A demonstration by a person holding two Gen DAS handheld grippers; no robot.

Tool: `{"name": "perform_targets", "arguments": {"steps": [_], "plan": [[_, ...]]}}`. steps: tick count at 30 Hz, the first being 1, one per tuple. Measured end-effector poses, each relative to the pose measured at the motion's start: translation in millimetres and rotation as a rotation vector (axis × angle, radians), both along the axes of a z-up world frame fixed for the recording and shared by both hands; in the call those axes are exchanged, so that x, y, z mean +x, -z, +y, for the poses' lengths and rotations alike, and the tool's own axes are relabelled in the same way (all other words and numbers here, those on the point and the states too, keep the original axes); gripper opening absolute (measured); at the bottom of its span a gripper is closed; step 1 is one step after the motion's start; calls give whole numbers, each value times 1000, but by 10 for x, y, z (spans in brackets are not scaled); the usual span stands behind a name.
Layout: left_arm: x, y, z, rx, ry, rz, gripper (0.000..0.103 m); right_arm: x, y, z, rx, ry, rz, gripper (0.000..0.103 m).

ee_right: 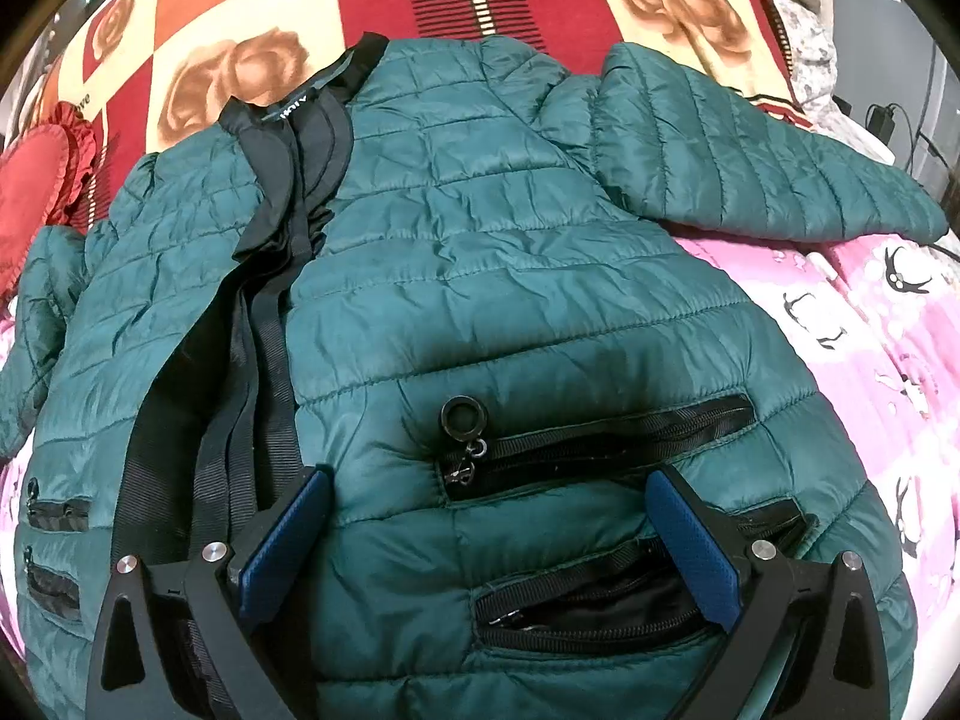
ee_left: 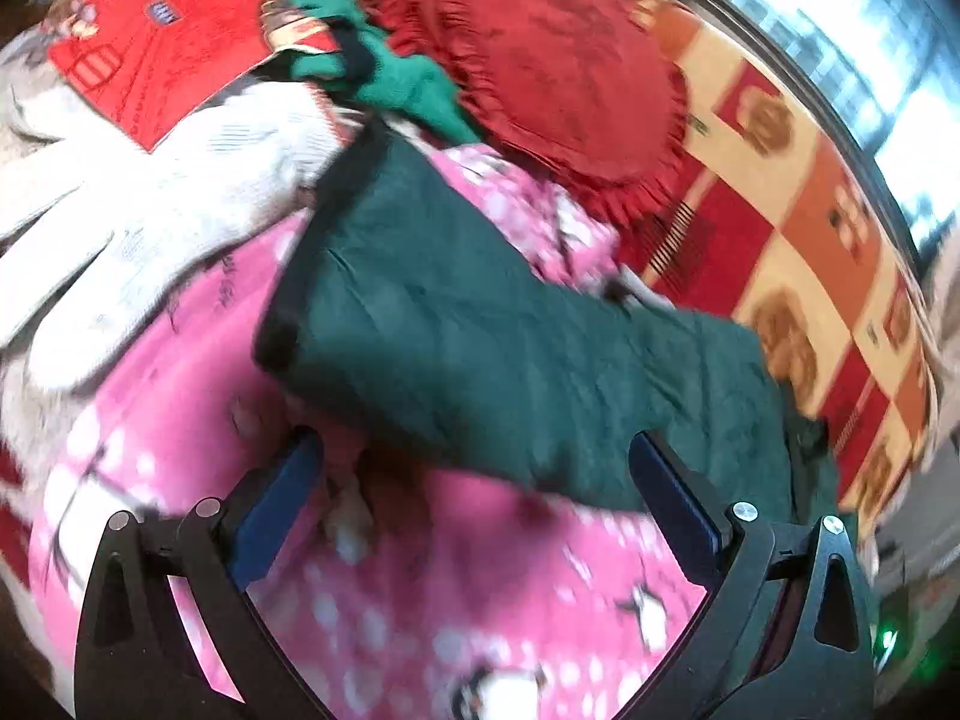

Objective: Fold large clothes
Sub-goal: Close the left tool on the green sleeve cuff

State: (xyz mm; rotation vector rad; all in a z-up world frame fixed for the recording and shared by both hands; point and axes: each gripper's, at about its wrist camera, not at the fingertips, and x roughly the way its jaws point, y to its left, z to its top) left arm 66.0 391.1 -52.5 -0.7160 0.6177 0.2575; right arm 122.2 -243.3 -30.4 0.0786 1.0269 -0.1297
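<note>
Right now my right tool [ee_right: 489, 531] hangs wide open just above the lower front of the green quilted jacket [ee_right: 480, 276], its blue pads [ee_right: 696, 546] apart on either side of the two pocket zippers [ee_right: 594, 444], gripping nothing. The jacket lies front up on the bed, partly on a pink penguin blanket [ee_right: 888, 360] and partly on a red and cream rose-patterned bedcover [ee_right: 252, 30]. Its black collar [ee_right: 336, 90] points away from me, the front opening runs down the left half, and one sleeve [ee_right: 768, 168] stretches out to the right across the bedcover. A round black zipper pull [ee_right: 465, 417] sits at the end of the upper pocket.

My left tool [ee_left: 474, 474] is open too, holding nothing, its pads [ee_left: 282, 510] spread over the pink blanket [ee_left: 420, 600] near the other jacket sleeve [ee_left: 492, 324], whose black cuff [ee_left: 277, 343] faces left. Beyond the sleeve lie a red frilled cushion [ee_left: 540, 60], a bright green garment [ee_left: 396, 84], a white knit [ee_left: 150, 192] and a red printed cloth [ee_left: 156, 48]. This view is blurred.
</note>
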Motion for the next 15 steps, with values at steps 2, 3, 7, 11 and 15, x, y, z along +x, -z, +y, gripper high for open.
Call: {"name": "perform_targets", "arguments": {"steps": [2, 3, 7, 11, 15], "plan": [[-46, 1, 85, -54, -55, -50, 102, 1, 2, -3, 0, 1, -1, 103], [-50, -4, 138, -89, -87, -88, 102, 1, 2, 0, -1, 2, -1, 103], [57, -57, 138, -66, -148, -82, 102, 0, 6, 8, -3, 3, -1, 103], [66, -63, 99, -41, -240, -27, 68, -3, 5, 4, 2, 3, 2, 103], [-13, -12, 211, -100, -247, 11, 15, -16, -21, -31, 24, 12, 7, 103]]}}
